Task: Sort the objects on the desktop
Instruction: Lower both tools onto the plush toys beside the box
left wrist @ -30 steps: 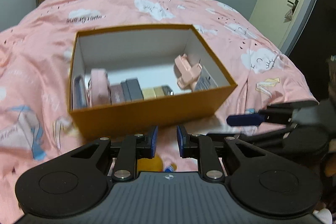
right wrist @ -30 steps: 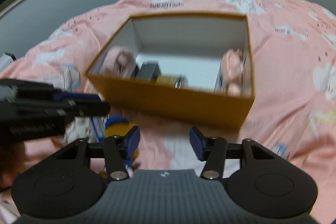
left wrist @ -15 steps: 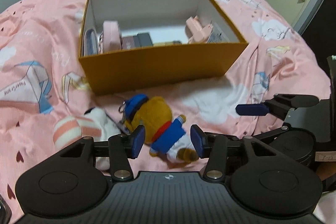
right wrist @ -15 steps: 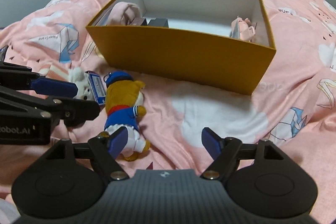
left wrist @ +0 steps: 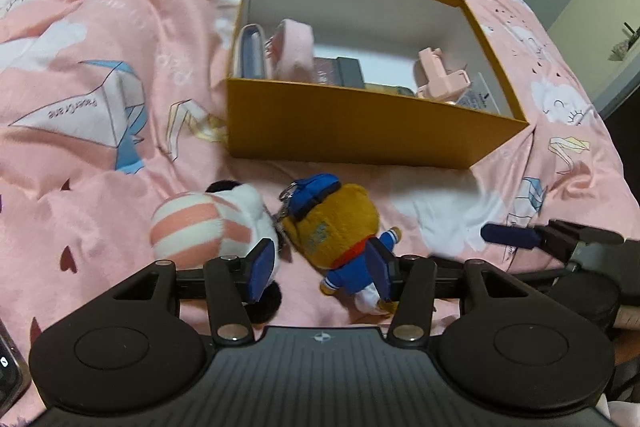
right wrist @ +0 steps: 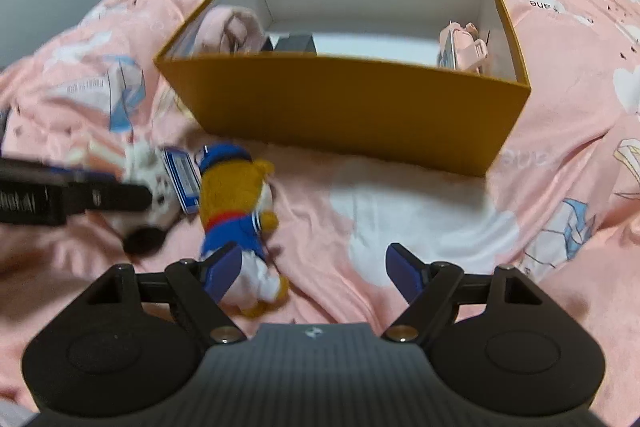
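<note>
An open box (left wrist: 352, 131) sits on a bed (left wrist: 100, 39), several small items packed along its near wall and a pouch (left wrist: 294, 49) propped at its left end. Before the box, two plush toys lie side by side on the bedding: a bear plush (left wrist: 340, 231) to the right, a striped plush (left wrist: 208, 227) touching it on the left. The left gripper (left wrist: 320, 269) hangs just above the bear, jaws either side of its lower body. The right gripper (right wrist: 312, 273) is near the bear's feet, to their right.
</note>
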`<act>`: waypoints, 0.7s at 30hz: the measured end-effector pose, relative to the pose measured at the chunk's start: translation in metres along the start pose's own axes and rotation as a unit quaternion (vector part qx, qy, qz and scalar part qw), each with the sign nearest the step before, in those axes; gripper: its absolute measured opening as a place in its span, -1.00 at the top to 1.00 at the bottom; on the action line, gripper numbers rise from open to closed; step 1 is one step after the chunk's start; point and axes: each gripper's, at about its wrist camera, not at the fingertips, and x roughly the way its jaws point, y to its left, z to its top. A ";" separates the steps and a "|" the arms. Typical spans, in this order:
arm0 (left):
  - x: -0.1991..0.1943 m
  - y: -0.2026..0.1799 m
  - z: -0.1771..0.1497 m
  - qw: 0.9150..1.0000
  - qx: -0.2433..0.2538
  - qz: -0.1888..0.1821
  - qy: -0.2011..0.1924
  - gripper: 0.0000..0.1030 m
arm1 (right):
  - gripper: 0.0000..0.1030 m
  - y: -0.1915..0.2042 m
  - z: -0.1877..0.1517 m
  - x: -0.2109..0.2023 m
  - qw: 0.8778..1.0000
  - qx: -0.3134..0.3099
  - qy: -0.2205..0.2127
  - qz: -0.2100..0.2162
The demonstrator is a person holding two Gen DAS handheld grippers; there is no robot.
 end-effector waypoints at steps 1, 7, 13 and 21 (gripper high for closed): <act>0.000 0.003 0.001 1.000 -0.006 0.001 0.000 -0.13 | -0.53 -0.001 0.004 0.000 1.000 0.009 -0.002 0.008; -0.002 0.021 0.009 0.998 -0.056 0.012 -0.008 -0.13 | -0.44 0.007 0.029 0.011 0.997 0.011 0.014 0.071; -0.017 0.022 0.019 0.999 -0.013 0.033 -0.018 -0.13 | -0.43 0.020 0.035 0.034 0.995 -0.017 0.054 0.081; 0.004 0.007 0.030 0.988 0.116 0.104 0.012 -0.14 | -0.43 0.015 0.033 0.059 0.990 0.001 0.102 0.102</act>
